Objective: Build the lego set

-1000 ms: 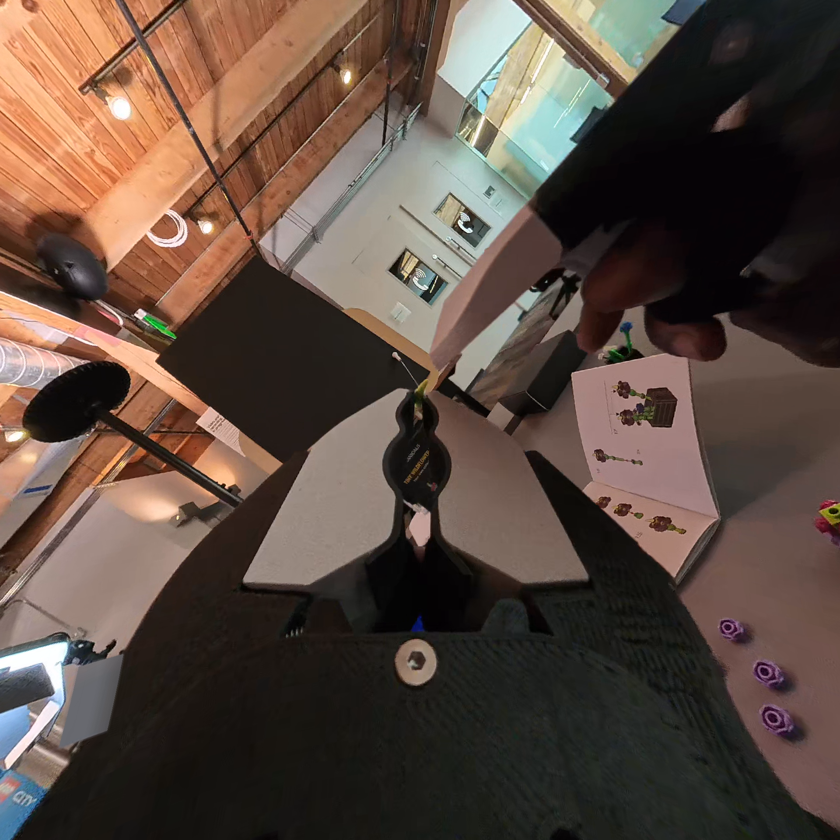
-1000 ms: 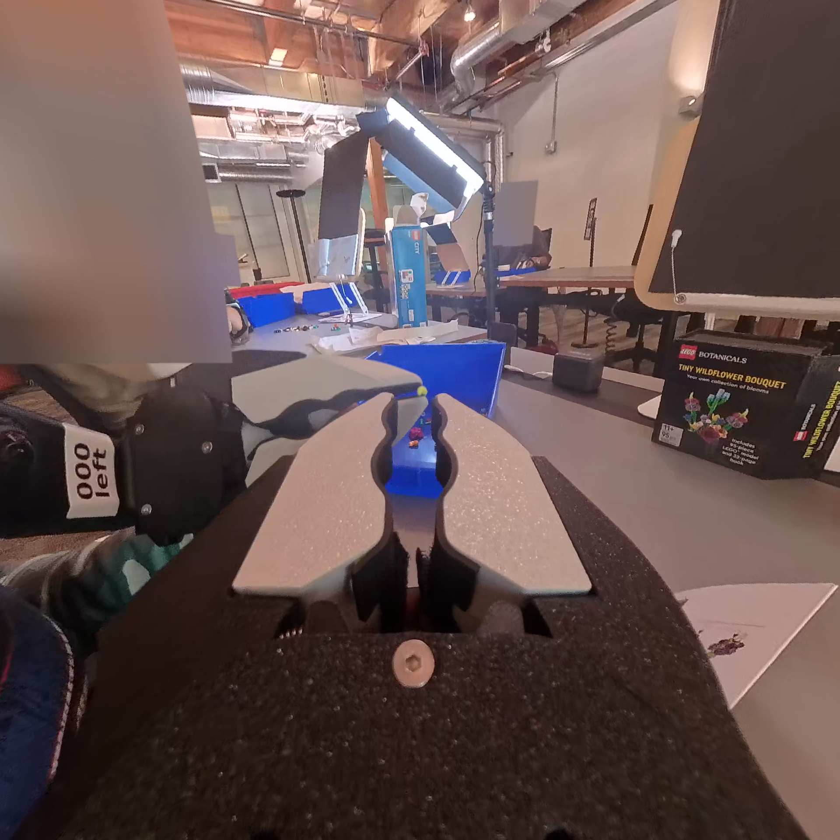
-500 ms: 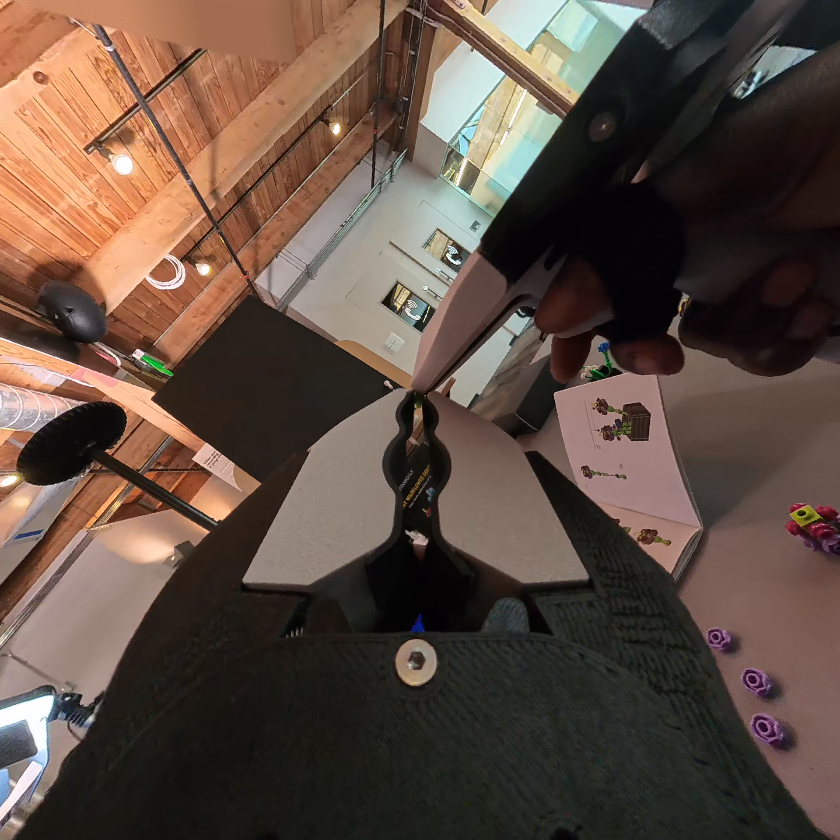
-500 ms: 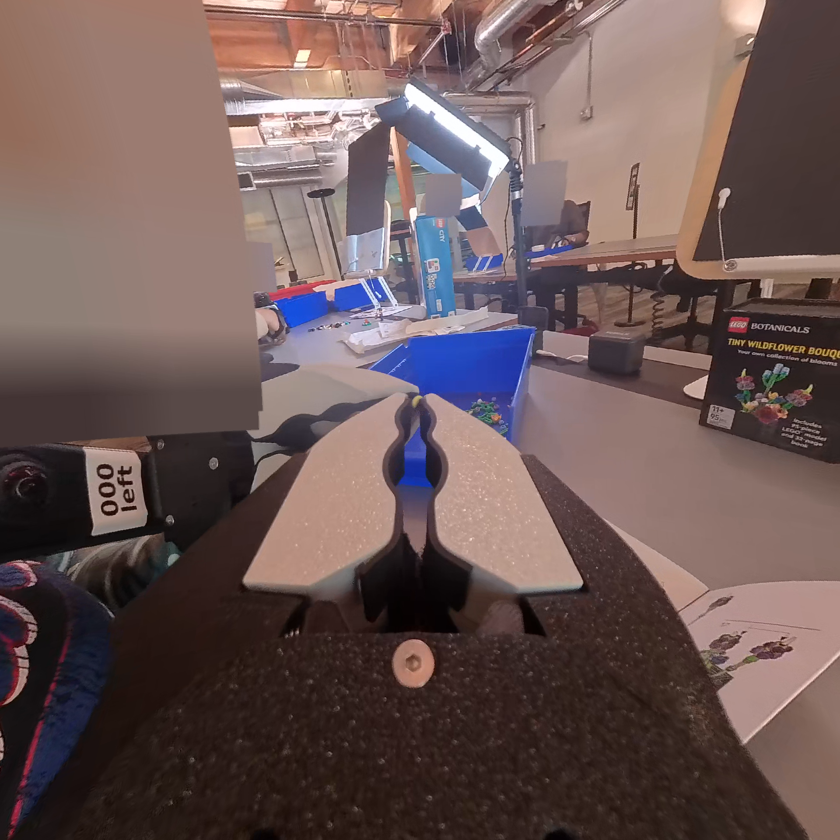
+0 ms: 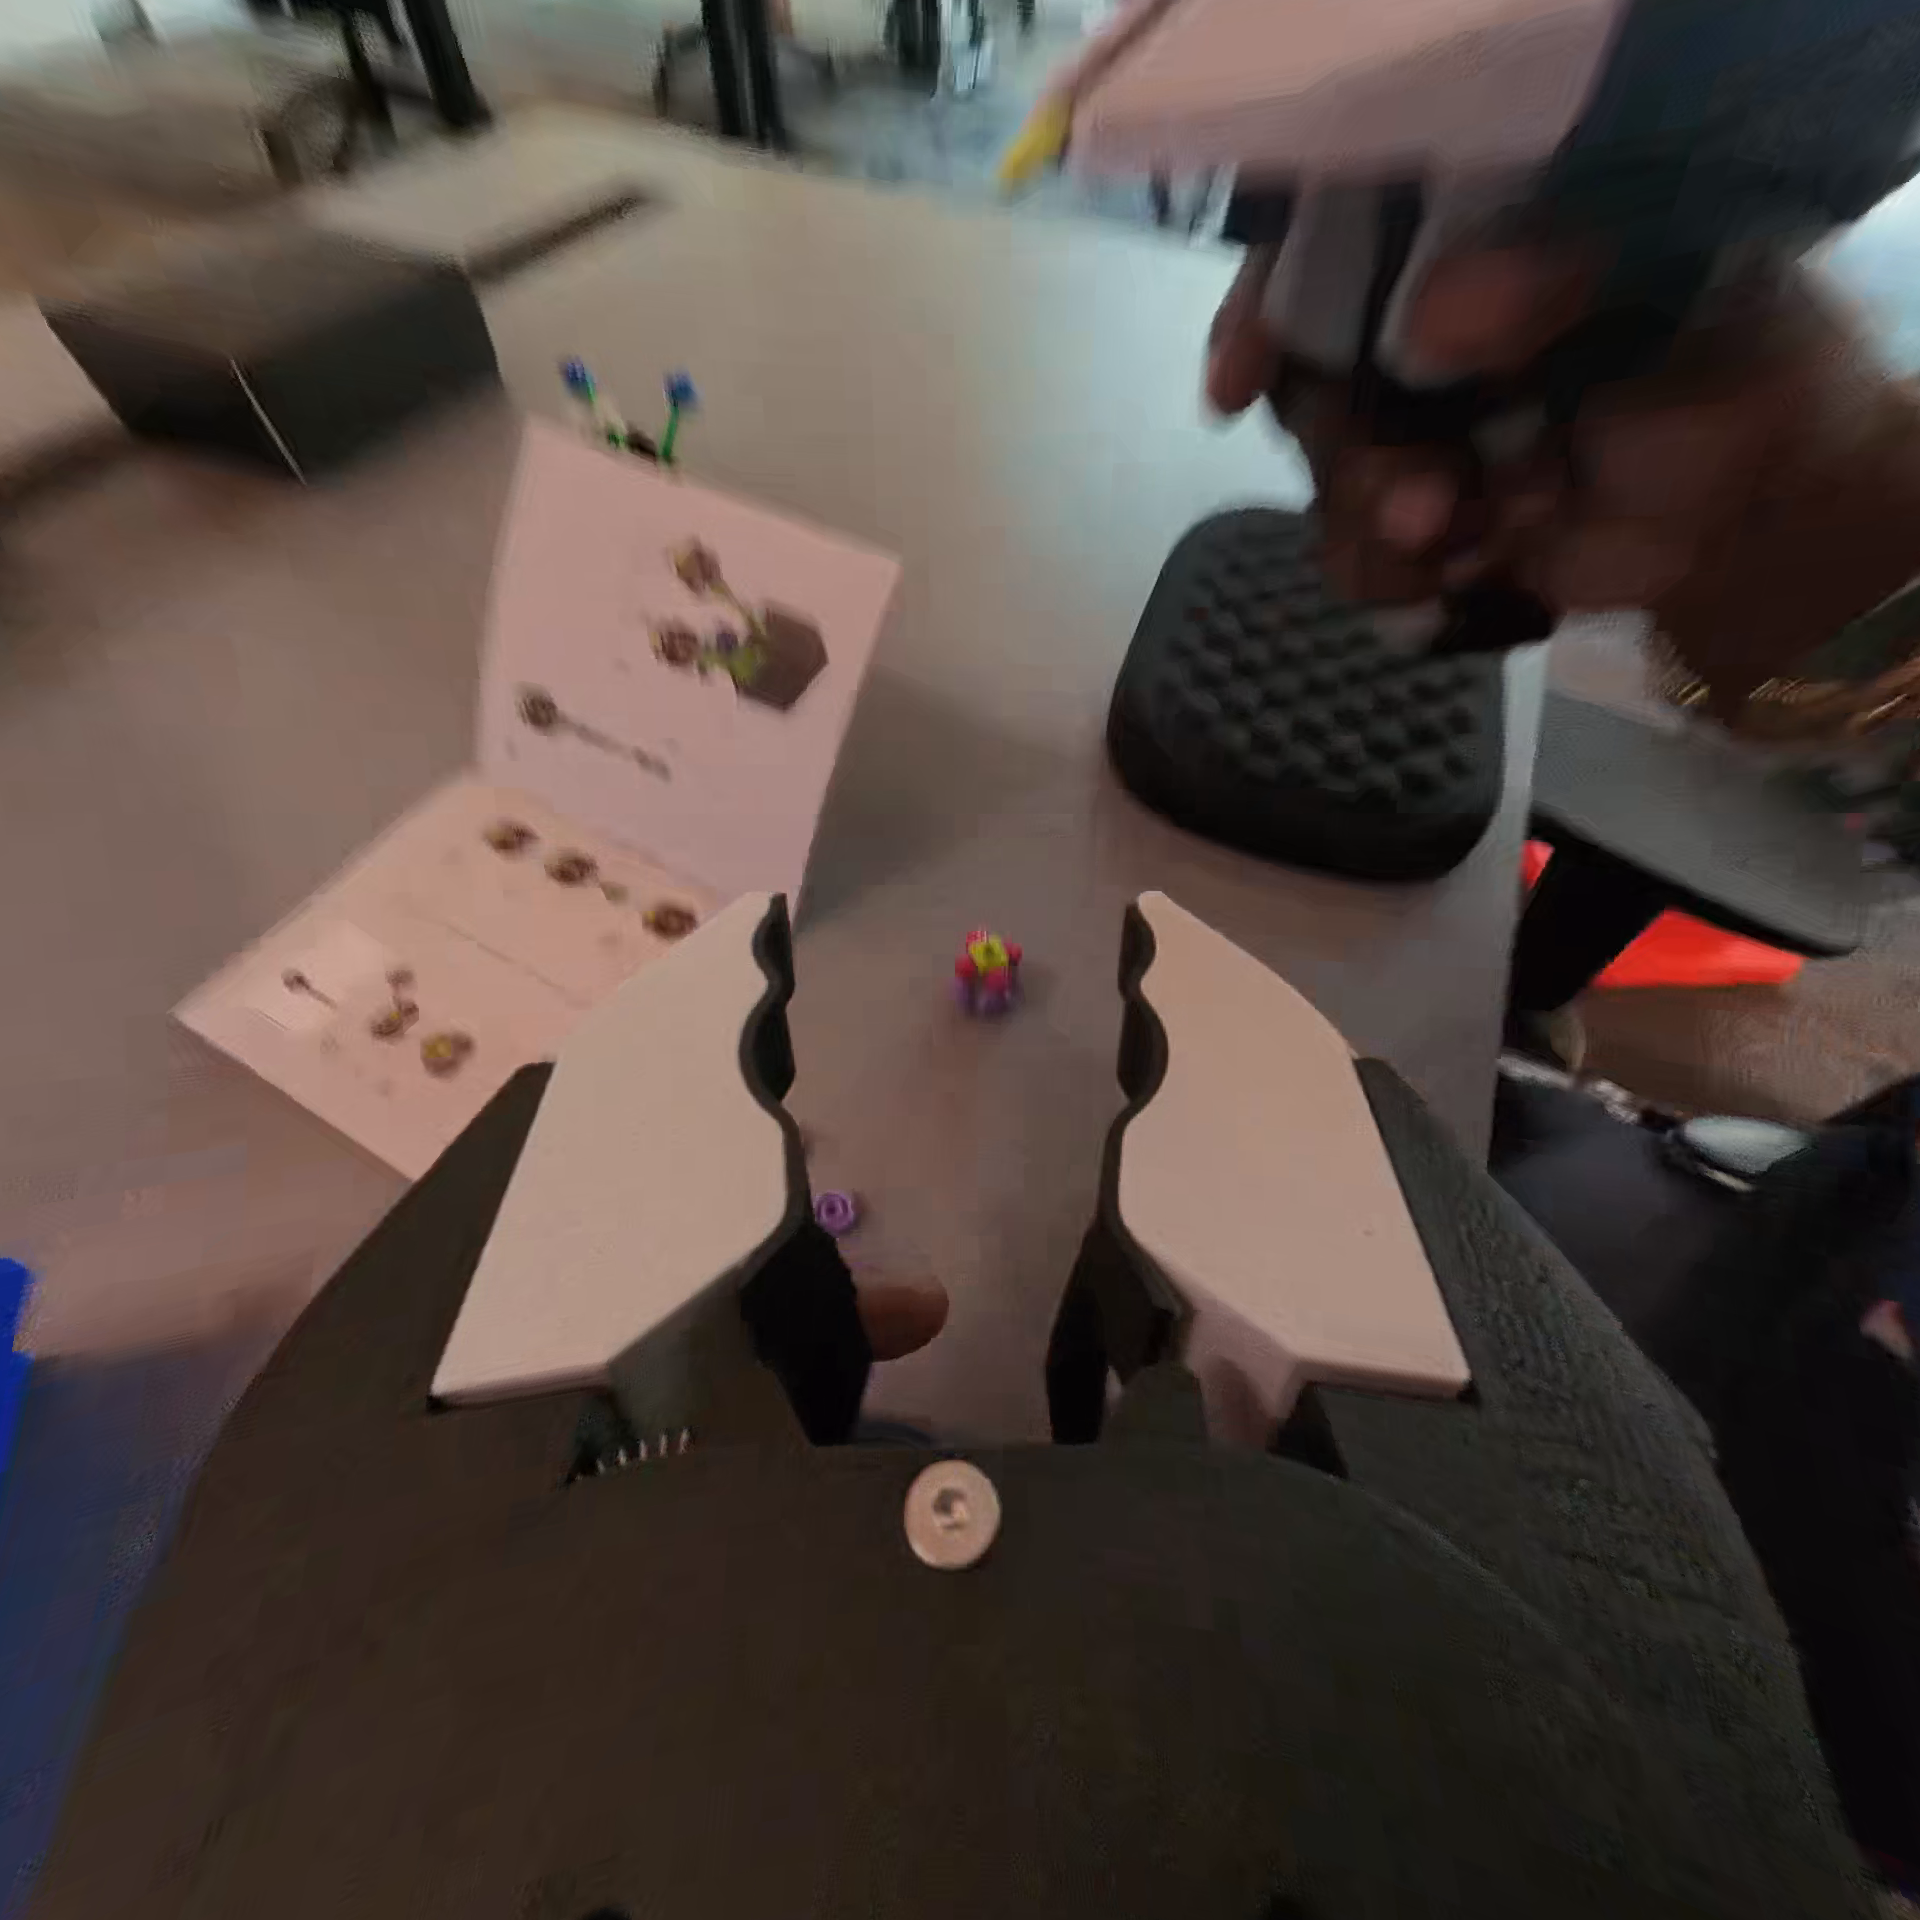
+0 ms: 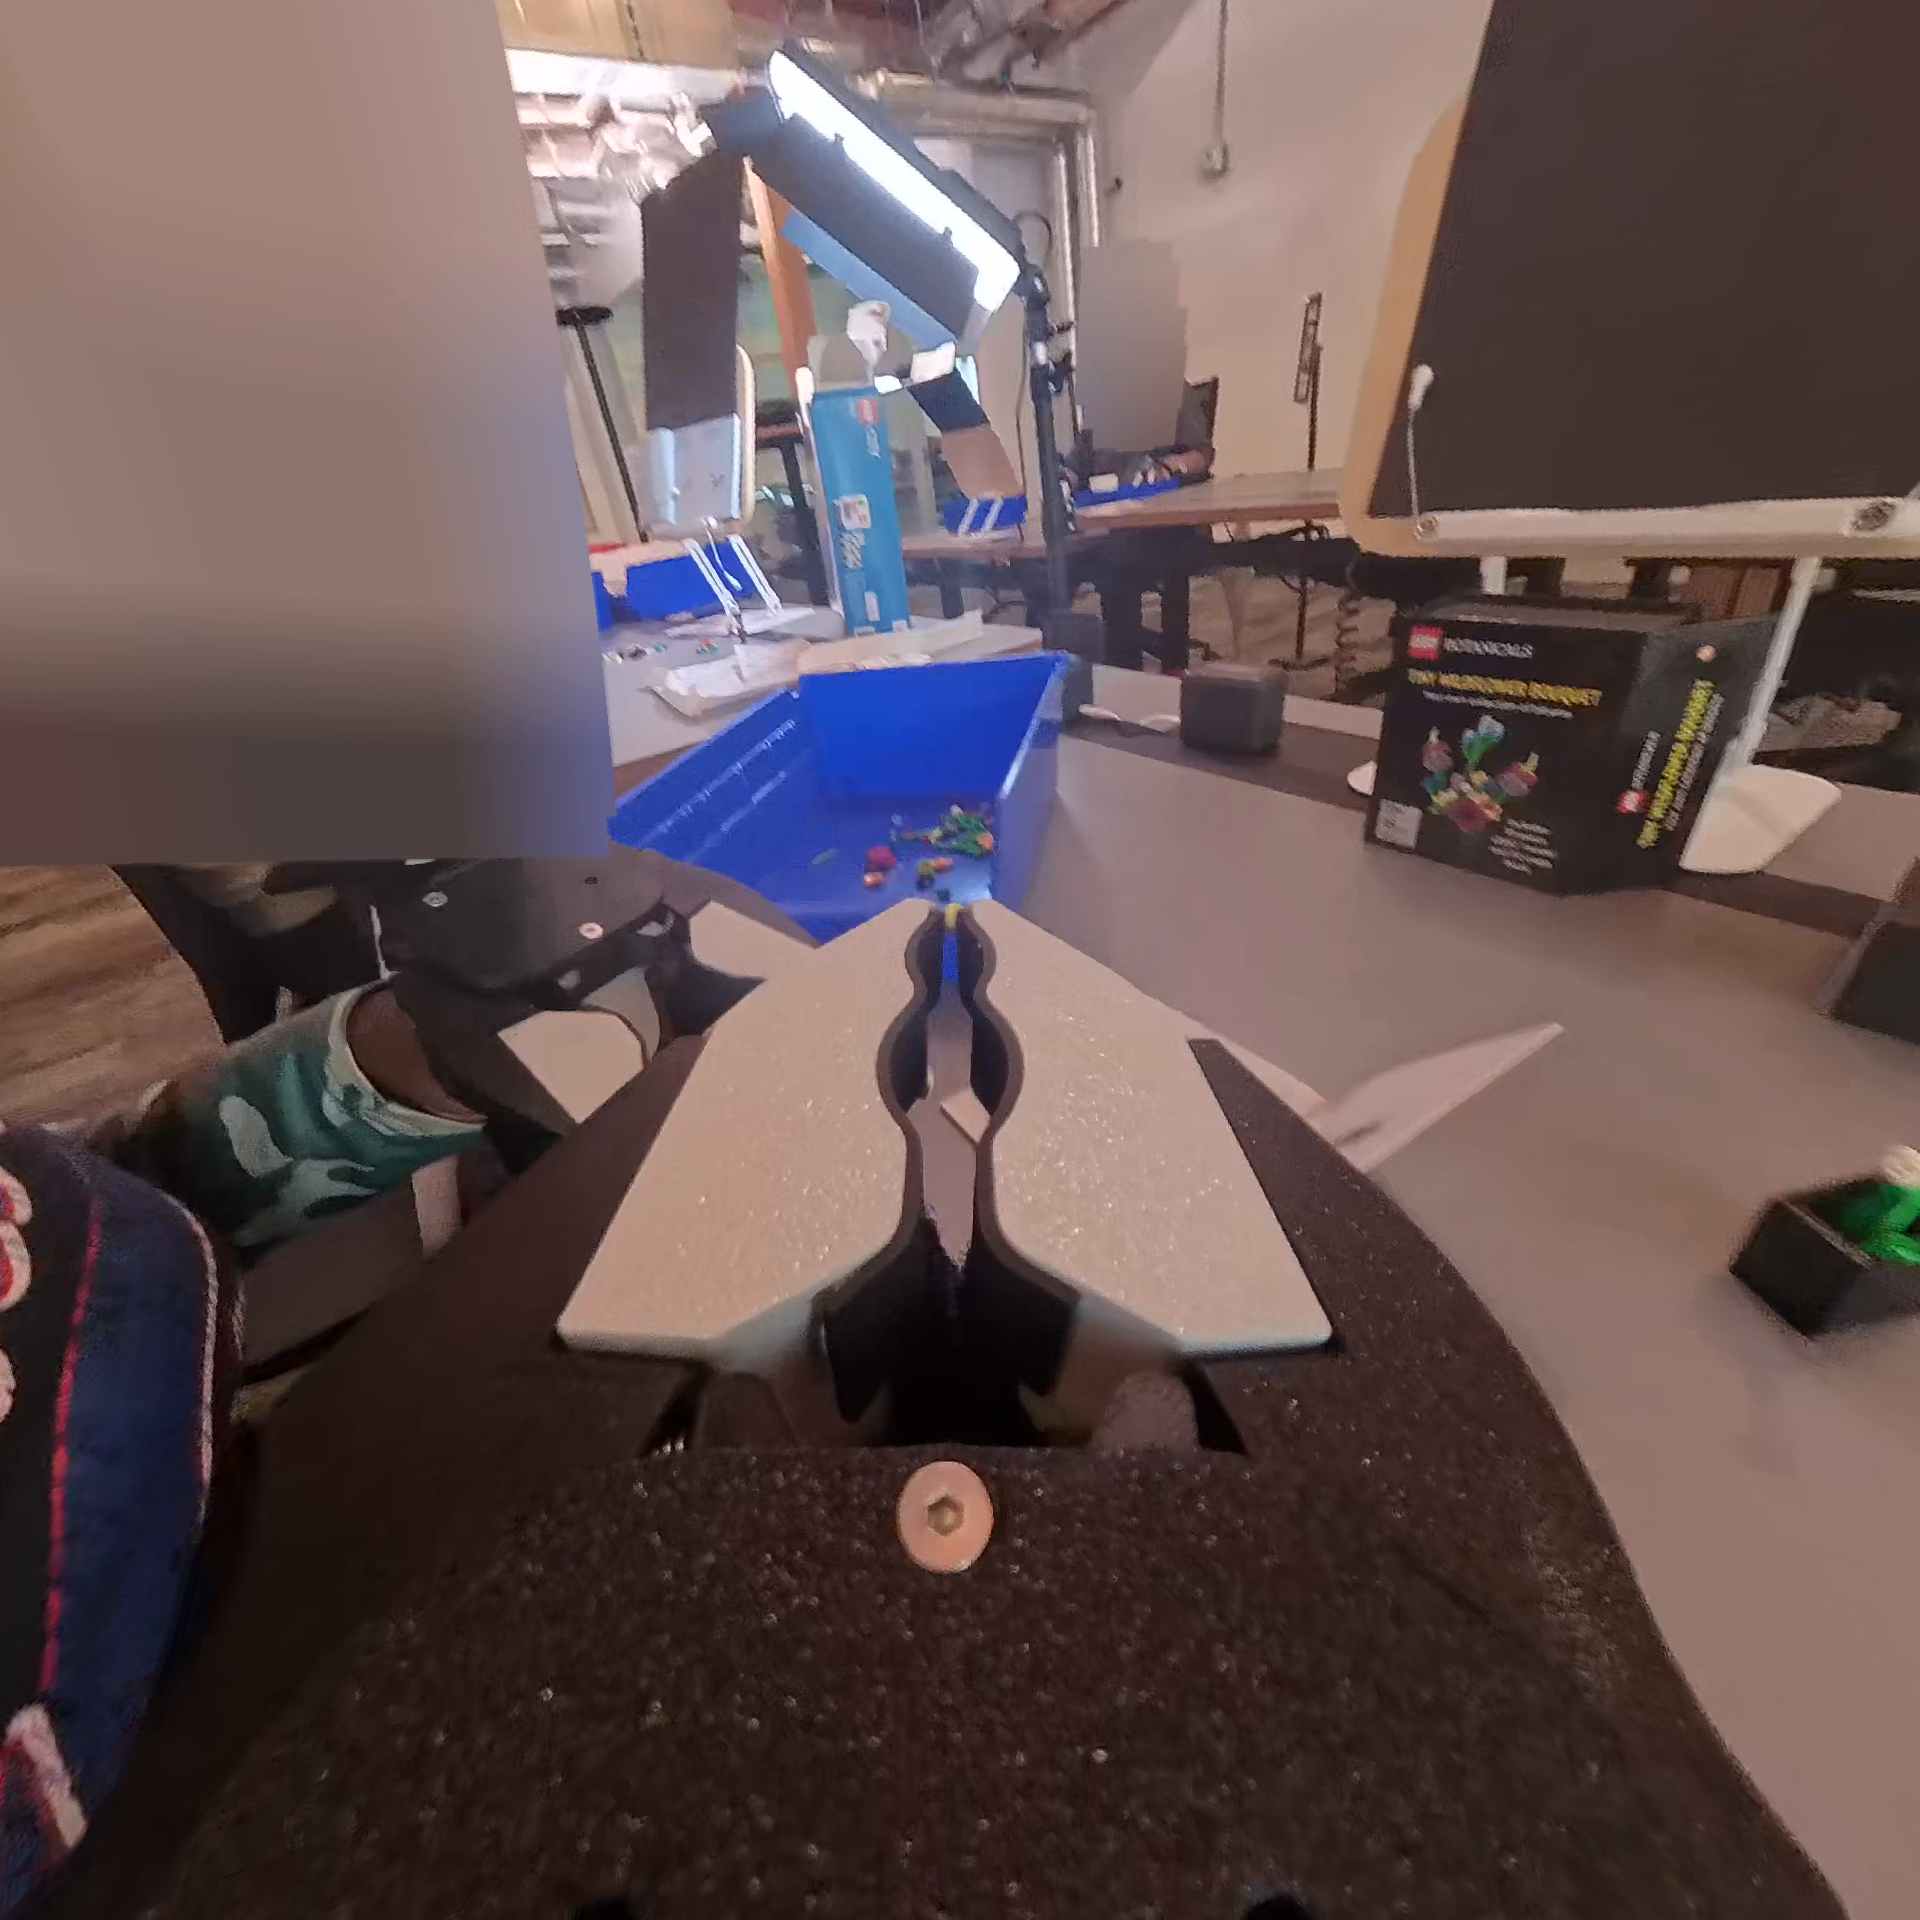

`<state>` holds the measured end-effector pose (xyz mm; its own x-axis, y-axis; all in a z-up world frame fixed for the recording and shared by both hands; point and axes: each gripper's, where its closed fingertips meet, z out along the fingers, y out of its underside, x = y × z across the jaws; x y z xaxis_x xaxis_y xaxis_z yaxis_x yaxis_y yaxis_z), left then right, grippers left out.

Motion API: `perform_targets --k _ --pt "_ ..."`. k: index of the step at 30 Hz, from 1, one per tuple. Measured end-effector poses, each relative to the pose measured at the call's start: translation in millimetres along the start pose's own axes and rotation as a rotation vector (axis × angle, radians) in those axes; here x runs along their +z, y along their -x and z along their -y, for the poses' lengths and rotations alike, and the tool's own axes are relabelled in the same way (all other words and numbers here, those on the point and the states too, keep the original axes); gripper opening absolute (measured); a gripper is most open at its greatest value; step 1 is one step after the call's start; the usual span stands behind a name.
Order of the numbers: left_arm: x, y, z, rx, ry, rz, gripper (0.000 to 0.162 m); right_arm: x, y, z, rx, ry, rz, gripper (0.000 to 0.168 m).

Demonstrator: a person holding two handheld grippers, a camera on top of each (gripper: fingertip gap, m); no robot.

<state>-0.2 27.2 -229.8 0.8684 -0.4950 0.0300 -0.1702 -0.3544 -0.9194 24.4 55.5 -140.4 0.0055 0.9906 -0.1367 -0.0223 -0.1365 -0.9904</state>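
My left gripper (image 5: 954, 912) is open and empty, pointing down at the grey table (image 5: 987, 436). A small pink, yellow and purple lego assembly (image 5: 987, 971) lies on the table between its fingertips. A purple flower piece (image 5: 836, 1210) lies closer in. My right gripper (image 6: 951, 912) is shut on a tiny yellow piece (image 6: 951, 914) at its tips. It also shows blurred at the top right of the left wrist view (image 5: 1299, 94), held by a hand, with the yellow piece (image 5: 1034, 151). The open instruction booklet (image 5: 623, 779) lies to the left.
A blue bin (image 6: 883, 769) with several loose pieces stands ahead of the right gripper. The black set box (image 6: 1548, 748) stands at the back right. A black pot with green parts (image 6: 1860, 1247) sits at the right. Blue flower stems (image 5: 634, 416) stand behind the booklet. A black bumpy pad (image 5: 1309, 707) is off the table's right edge.
The left gripper opened and swung from pointing up at the ceiling down to the table. The right gripper closed on the yellow piece the left had held, and moved away with it.
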Motion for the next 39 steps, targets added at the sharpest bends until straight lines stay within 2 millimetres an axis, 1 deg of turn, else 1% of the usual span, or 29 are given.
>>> perform_targets --k 2,3,5,7,10,12,14,16,20,22,23,28,31,33,35,39 --pt "14.2 -1.4 -28.6 -0.026 0.151 0.019 0.059 -8.9 -3.6 -4.0 -0.017 0.027 -0.014 0.003" --pt "19.9 -3.1 -39.1 -0.034 0.214 0.023 0.054 -12.3 -4.3 -5.1 -0.022 0.036 -0.017 0.003" --pt "26.2 -0.2 -49.6 -0.015 0.302 0.072 0.047 -17.3 -4.8 -6.3 -0.036 0.050 -0.025 0.002" --pt "30.8 -3.2 -48.3 -0.013 0.318 0.072 0.038 -20.2 -4.5 -6.5 -0.048 0.055 -0.028 0.002" --pt "39.3 -13.4 -46.9 -0.065 0.336 0.021 0.036 -21.7 -3.9 -6.6 -0.046 0.048 -0.022 0.002" --pt "45.0 -17.7 -51.1 -0.092 0.365 0.006 0.034 -22.3 -4.8 -7.8 -0.040 0.044 -0.022 0.003" --pt "47.4 -14.8 -57.7 -0.093 0.403 0.035 0.028 -23.6 -4.9 -8.4 -0.033 0.036 -0.019 0.003" --pt "47.6 -12.7 -58.7 -0.100 0.408 0.053 0.024 -25.2 -4.7 -9.5 -0.025 0.031 -0.016 0.003" --pt "50.2 -15.1 -65.1 -0.085 0.449 0.048 0.022 -25.3 -5.4 -16.7 -0.004 0.051 0.001 0.003" --pt "52.2 -16.2 -64.6 -0.076 0.449 0.044 0.020 -24.0 -3.7 -25.6 0.012 0.098 0.022 0.003" --pt "52.9 -16.8 -64.3 -0.077 0.446 0.038 0.020 -23.4 -2.4 -33.0 0.021 0.140 0.034 0.003" --pt "52.9 -25.4 -64.8 -0.036 0.441 -0.007 0.019 -27.3 3.7 -93.4 0.100 0.496 0.092 0.002" --pt "53.7 -31.0 -64.8 -0.030 0.439 -0.050 0.020 -27.8 4.6 -118.3 0.102 0.664 0.103 0.002" --pt "53.6 -33.6 -64.5 -0.055 0.435 -0.087 0.020 -25.6 4.3 -126.9 0.085 0.756 0.113 0.002" --pt "53.5 -34.2 -64.5 -0.069 0.430 -0.101 0.020 -21.8 6.4 -131.5 0.067 0.833 0.134 0.002" --pt "53.9 -32.8 -65.3 -0.018 0.426 -0.067 0.019 -16.6 7.1 -135.3 -0.007 0.942 0.139 0.002"
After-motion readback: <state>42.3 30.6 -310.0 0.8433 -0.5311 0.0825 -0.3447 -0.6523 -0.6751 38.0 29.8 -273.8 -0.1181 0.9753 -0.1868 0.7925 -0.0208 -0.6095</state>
